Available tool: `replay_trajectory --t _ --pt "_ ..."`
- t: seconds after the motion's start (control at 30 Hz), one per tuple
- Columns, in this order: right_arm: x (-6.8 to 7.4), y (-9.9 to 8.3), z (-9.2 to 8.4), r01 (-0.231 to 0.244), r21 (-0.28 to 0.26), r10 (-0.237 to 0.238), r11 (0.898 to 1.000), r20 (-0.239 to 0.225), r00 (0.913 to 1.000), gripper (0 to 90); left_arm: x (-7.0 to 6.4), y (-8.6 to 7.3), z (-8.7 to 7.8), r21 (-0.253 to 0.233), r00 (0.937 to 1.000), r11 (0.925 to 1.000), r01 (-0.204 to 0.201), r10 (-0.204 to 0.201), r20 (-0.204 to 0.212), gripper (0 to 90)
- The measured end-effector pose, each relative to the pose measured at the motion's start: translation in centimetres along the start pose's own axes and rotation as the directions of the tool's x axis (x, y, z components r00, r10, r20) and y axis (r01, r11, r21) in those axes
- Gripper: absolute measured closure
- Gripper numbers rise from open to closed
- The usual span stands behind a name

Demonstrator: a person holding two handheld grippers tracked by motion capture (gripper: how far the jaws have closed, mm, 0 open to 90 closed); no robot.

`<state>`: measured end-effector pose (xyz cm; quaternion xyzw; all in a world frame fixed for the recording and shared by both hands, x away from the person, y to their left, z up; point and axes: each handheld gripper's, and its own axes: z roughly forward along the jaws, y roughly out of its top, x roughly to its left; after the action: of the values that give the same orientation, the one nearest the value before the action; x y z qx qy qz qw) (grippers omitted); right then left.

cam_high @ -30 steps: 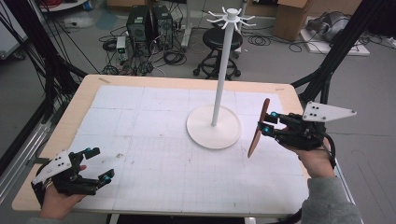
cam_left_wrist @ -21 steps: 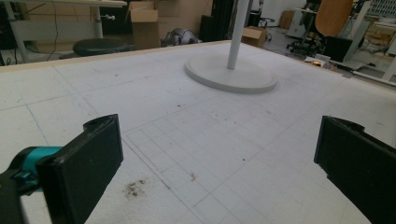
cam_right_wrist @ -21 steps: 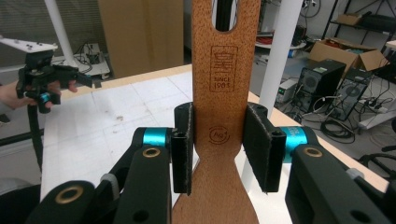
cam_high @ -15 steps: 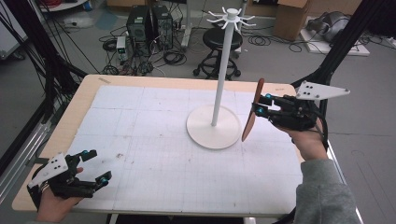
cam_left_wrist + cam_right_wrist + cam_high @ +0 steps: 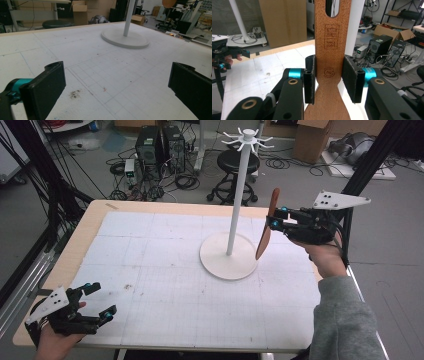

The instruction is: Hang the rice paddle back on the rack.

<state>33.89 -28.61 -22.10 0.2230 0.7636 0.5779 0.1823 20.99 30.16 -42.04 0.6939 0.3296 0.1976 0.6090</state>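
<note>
A brown wooden spatula (image 5: 266, 224) hangs in the air right of the white stand's pole (image 5: 238, 195), and my right gripper (image 5: 276, 218) is shut on its handle. In the right gripper view both pads press on the handle (image 5: 329, 62), whose top end has a slot. The stand has a round base (image 5: 229, 256) and hooks at its top (image 5: 247, 139). My left gripper (image 5: 100, 299) rests open at the table's front left corner; in the left gripper view its jaws are spread wide over the bare mat (image 5: 105, 72), with the stand base (image 5: 125, 38) far ahead.
The white gridded mat (image 5: 165, 265) covers the wooden table. Behind the table's far edge stand a black stool (image 5: 235, 167), computer cases (image 5: 160, 147) and loose cables on the floor. Black frame posts rise at the left (image 5: 45, 180) and right (image 5: 365, 165).
My right gripper has carried the spatula up and slightly toward the far side, nearer the pole's height. The left gripper has stayed put.
</note>
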Motion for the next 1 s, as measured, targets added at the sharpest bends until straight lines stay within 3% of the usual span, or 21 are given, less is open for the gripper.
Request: replay_trajectory --t 0.27,0.6,1.0 --pt "-1.3 1.0 0.6 -0.008 -0.032 0.007 0.999 -0.016 0.9998 64.1 -0.1 -0.1 -0.5 -0.005 1.0 1.0 0.007 -0.007 0.001 1.7" --pt "-2.5 1.9 1.0 -0.009 -0.037 0.008 0.999 -0.029 0.9995 64.1 -0.1 -0.3 -0.6 -0.005 0.9998 0.9998 0.018 -0.018 -0.002 1.8" --pt "-3.9 3.9 1.4 0.004 -0.029 -0.005 1.0 -0.02 0.9998 64.1 0.5 -0.6 0.0 -0.011 0.9983 0.9984 0.055 -0.054 0.022 1.7"
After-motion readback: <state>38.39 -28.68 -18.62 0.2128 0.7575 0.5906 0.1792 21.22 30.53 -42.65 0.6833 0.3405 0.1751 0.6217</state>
